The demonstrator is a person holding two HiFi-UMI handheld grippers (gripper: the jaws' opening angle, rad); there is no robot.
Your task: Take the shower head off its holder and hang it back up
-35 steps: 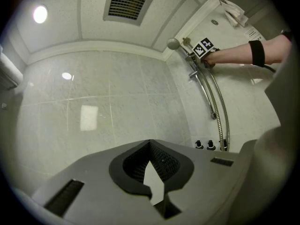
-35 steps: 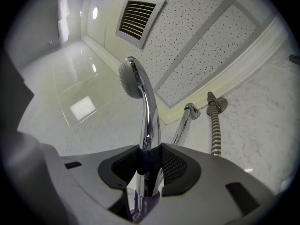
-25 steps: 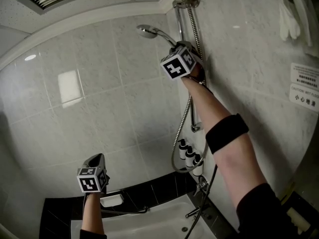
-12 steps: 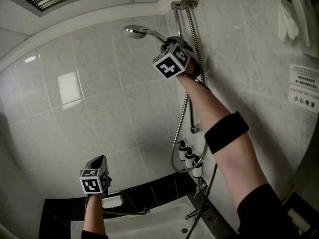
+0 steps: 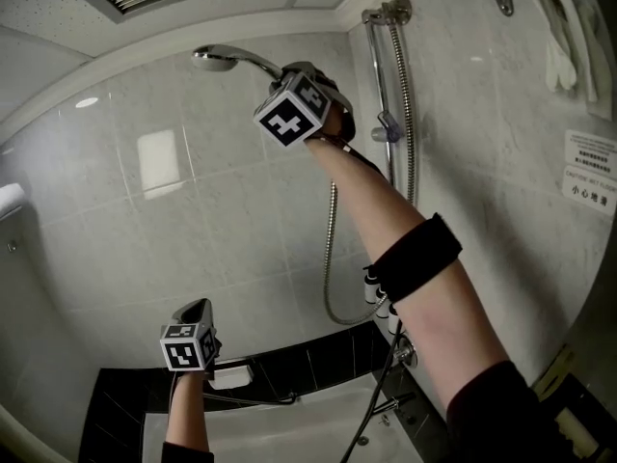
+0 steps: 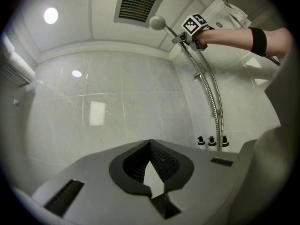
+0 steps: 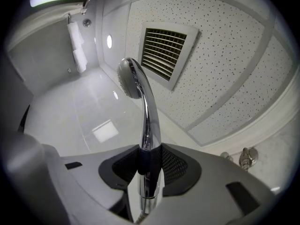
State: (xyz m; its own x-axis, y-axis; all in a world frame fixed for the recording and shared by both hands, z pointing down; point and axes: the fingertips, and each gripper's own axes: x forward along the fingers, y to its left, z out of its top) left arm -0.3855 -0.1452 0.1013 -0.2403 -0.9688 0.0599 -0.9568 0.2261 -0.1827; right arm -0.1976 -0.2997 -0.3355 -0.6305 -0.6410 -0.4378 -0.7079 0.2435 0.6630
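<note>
Status: we're clamping shower head (image 5: 220, 58) by its handle in right tool (image 7: 150, 159), head pointing 10 o'clock. Holder (image 5: 386, 128) is sitting at 4 o'clock. Left tool (image 6: 151, 172) is idling closed, empty.

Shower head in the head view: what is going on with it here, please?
A person works with a gripper in each hand. The right hand-held gripper is shut on the handle of the chrome shower head and holds it high, clear of its holder on the wall rail. The left hand-held gripper is low down, shut and empty.
</note>
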